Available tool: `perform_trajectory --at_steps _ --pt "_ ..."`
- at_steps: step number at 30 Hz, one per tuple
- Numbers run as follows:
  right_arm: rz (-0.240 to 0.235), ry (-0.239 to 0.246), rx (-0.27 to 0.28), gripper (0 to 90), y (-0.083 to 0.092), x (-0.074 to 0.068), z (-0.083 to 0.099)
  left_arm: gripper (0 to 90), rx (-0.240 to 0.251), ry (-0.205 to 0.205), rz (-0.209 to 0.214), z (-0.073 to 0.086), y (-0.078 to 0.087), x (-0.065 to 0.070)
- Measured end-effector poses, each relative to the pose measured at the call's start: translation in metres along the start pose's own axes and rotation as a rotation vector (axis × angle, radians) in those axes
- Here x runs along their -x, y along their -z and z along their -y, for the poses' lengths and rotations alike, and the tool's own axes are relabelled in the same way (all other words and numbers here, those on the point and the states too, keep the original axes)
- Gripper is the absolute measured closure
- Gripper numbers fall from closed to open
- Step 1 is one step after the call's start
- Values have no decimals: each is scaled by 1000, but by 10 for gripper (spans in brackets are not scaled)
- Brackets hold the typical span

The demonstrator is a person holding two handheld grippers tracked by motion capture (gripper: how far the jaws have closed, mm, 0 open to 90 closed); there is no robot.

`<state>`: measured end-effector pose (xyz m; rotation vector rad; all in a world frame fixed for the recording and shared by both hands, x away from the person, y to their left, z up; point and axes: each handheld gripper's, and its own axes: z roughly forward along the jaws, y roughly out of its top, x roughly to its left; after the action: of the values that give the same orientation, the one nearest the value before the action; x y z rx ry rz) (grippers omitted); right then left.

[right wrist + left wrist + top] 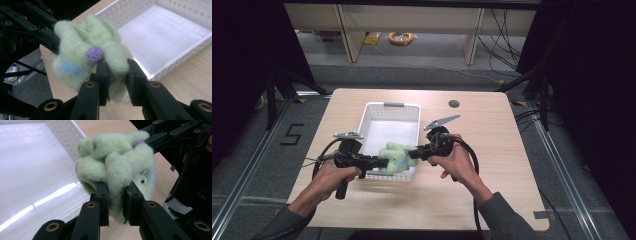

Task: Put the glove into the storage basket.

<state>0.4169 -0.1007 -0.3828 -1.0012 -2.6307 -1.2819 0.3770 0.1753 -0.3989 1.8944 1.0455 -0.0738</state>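
Left gripper (116, 202) and right gripper (117, 77) both clench the green plush toy (396, 156) over the white basket's (367, 112) near rim.

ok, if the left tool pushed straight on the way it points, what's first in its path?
The green plush toy it already grips; just behind it, probably the right tool, clamped on the toy's far side.

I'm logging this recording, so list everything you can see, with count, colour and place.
plush toy: one, pale green with a purple knob and blue patch, held over the basket's near rim.
basket: one, white, perforated, mid-table.
table: one, light wood, with a dark round hole near its far edge.
cable coil: one, yellow, on the floor beyond the table.
left gripper: black, shut on the plush toy.
right gripper: black, shut on the plush toy.
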Motion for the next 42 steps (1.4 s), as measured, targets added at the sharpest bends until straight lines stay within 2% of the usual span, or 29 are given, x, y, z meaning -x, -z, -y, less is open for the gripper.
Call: perform_trajectory --at_steps 6,10,14,17,18,22,28,29,32,41,42 --pt "-6 -23 -22 743 -18 2 -11 753 -15 46 -24 -3 3 -23" --pt "1 -37 -49 742 -36 6 -15 753 -36 70 -42 0 1 -40" --pt "15 -47 -71 742 -47 8 -16 752 -51 85 -62 2 -4 -48" --pt "20 -35 -84 741 -57 12 -16 750 -65 93 -67 3 -8 -54" --pt "32 -54 -99 741 -61 14 -15 748 -70 99 -67 2 -9 -55" --pt "38 -80 -123 740 -66 15 -14 747 -91 109 -66 3 -14 -60" --pt "45 -75 -149 738 -75 19 -10 743 -117 117 -87 6 -20 -64" --pt "50 -81 -156 738 -76 19 -10 743 -109 120 -103 6 -22 -64" --pt "53 -83 -162 736 -79 19 -9 741 -131 118 -122 7 -23 -65" --pt "78 -78 -201 730 -88 18 -8 722 -154 103 -140 9 -25 -67" --pt "78 -78 -201 730 -88 18 -8 722 -155 105 -132 9 -26 -68"
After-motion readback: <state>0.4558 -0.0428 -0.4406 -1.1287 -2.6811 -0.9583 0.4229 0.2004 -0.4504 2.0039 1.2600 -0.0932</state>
